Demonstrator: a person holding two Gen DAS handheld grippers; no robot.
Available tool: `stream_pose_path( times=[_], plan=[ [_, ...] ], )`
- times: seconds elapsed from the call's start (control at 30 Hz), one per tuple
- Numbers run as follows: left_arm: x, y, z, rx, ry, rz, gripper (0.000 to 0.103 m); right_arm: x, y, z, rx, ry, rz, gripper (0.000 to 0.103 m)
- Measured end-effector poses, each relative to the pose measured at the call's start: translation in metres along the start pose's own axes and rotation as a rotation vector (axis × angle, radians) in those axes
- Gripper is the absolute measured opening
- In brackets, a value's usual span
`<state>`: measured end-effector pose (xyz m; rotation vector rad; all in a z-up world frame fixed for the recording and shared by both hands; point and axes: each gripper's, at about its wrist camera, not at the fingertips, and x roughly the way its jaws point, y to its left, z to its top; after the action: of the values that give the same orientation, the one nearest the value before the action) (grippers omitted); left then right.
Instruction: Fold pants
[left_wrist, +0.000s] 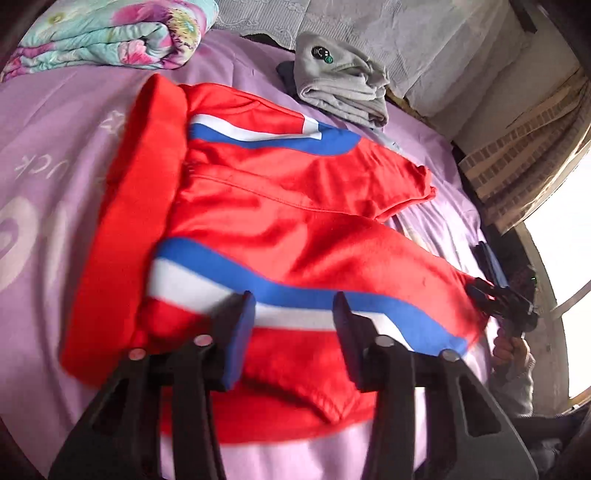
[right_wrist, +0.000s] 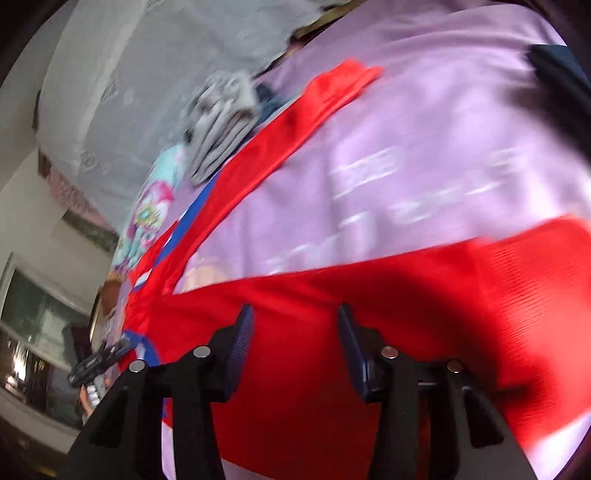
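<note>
Pants, red knit fabric with blue and white side stripes (left_wrist: 295, 206), spread flat mid-bed on lilac printed bedsheet (left_wrist: 55, 155); waistband toward the head end, two legs splayed toward the foot end, long axis running head to foot.

Left tool (left_wrist: 295, 317): open wide, nothing held, poised just above the near leg's striped outer seam, close to the bed's near edge. Nearer of the two to the hip and waist.

Right tool (right_wrist: 295, 325): likewise open wide, nothing held, over the lower part of the near leg; seen from the left wrist view at that leg's hem (left_wrist: 498, 299), possibly touching, contact not resolvable. Far leg (right_wrist: 295, 125) lying well apart across bare sheet.

Judged next: near leg carried sideways across its long axis onto the far leg.

Surroundings: folded grey garment (left_wrist: 343, 88) at the far edge, just beyond the far leg; floral quilt, rolled (left_wrist: 107, 37), at the head corner. Neither in the fold path.
</note>
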<state>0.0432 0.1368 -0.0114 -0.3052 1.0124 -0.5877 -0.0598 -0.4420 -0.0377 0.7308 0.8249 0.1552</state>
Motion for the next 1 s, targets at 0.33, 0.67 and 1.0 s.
stream_pose_path(
  times=[0.33,0.67,1.0],
  plan=[
    [-0.038,-0.045,0.048,0.036,-0.158,0.102,0.097,0.012,0.106,0.003,-0.251,0.046,0.145,0.096],
    [0.088,-0.012,0.148,-0.144,-0.034,0.17,0.097,0.195,0.226,0.073,-0.257,0.251,0.307,0.096],
    [0.023,0.029,0.139,-0.168,-0.269,0.291,0.097,0.161,0.059,0.193,0.068,-0.007,-0.056,0.075]
  ],
)
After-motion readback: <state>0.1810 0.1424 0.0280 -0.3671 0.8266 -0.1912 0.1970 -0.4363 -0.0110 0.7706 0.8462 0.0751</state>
